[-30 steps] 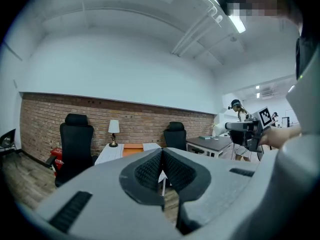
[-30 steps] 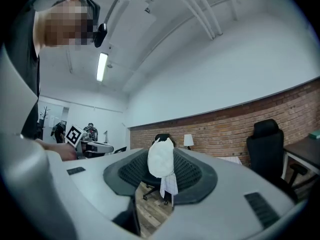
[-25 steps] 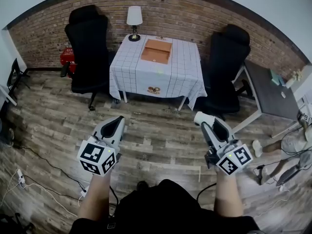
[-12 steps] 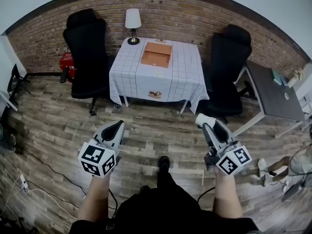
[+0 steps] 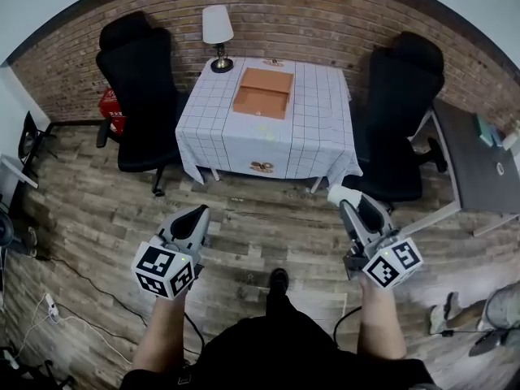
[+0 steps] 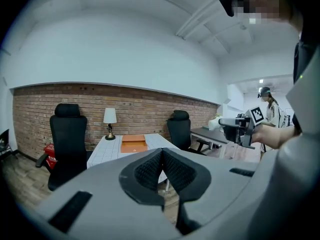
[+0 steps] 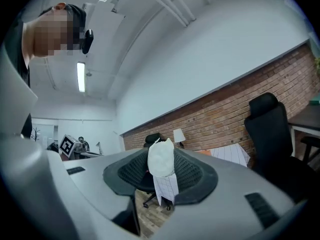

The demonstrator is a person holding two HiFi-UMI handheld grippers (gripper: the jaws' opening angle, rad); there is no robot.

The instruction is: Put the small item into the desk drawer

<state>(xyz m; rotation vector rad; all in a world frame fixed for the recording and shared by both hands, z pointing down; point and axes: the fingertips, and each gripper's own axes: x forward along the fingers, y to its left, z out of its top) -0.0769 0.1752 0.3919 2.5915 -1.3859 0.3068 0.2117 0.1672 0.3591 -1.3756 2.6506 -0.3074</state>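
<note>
My right gripper (image 5: 344, 202) is shut on a small white item (image 5: 339, 195), which shows as a pale lump (image 7: 161, 157) pinched between the dark pads in the right gripper view. My left gripper (image 5: 195, 214) is shut with nothing in it; its pads (image 6: 150, 170) meet. Both are held over the wooden floor, short of a table with a white checked cloth (image 5: 268, 128). An orange-brown open drawer box (image 5: 262, 93) lies on that table, also seen small in the left gripper view (image 6: 133, 144).
A table lamp (image 5: 216, 32) stands at the table's back left corner. Black office chairs flank the table on the left (image 5: 138, 88) and right (image 5: 400, 112). A dark desk (image 5: 479, 169) stands at the far right. Cables (image 5: 49, 307) trail on the floor at left.
The table has come nearer and lower in the head view as the person walked toward it. Both grippers keep their hold and pose.
</note>
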